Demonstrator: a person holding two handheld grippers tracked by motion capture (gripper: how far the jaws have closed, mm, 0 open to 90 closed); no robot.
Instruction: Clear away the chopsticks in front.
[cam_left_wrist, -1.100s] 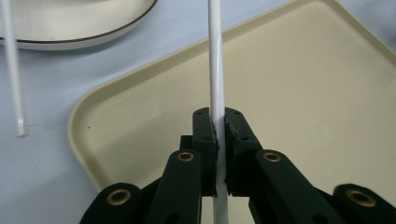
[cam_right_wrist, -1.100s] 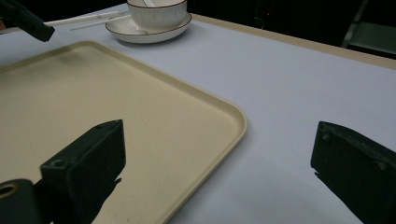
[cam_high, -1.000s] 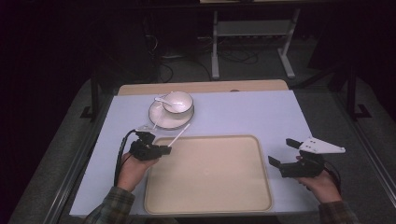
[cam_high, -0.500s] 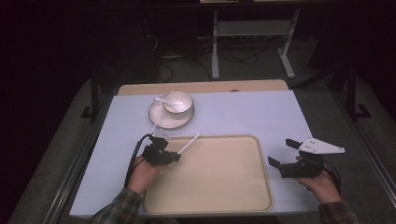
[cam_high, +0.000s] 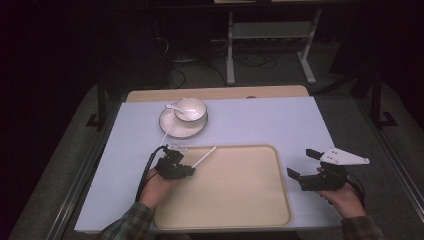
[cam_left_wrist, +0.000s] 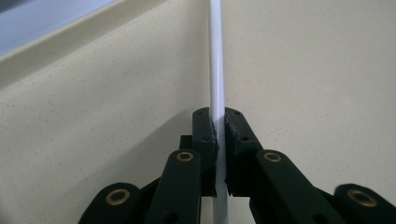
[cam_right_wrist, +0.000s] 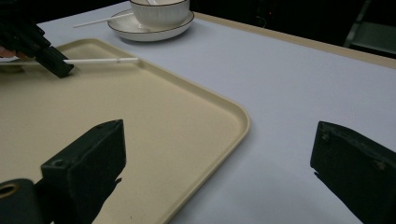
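My left gripper (cam_high: 189, 170) (cam_left_wrist: 219, 123) is shut on a thin white chopstick (cam_high: 205, 156) (cam_left_wrist: 215, 70), held low over the near-left part of the beige tray (cam_high: 235, 200) (cam_left_wrist: 93, 116). The stick's free end reaches to about the tray's far rim. The right gripper view shows the same chopstick (cam_right_wrist: 102, 60) sticking out of those black jaws. My right gripper (cam_high: 300, 163) (cam_right_wrist: 219, 140) stands open and empty just right of the tray's (cam_right_wrist: 187, 121) right edge. A second white chopstick (cam_high: 166, 131) (cam_right_wrist: 95, 21) leans on the saucer.
A white bowl (cam_high: 190, 109) with a white spoon (cam_high: 172, 106) in it sits on a saucer (cam_high: 175, 129) beyond the tray, on the pale blue cloth (cam_high: 260, 120). Dark floor and a metal stand (cam_high: 270, 45) lie past the table's far edge.
My left hand has moved right and a little down with the chopstick, from beside the tray's left rim to over the tray. The right hand has stayed put.
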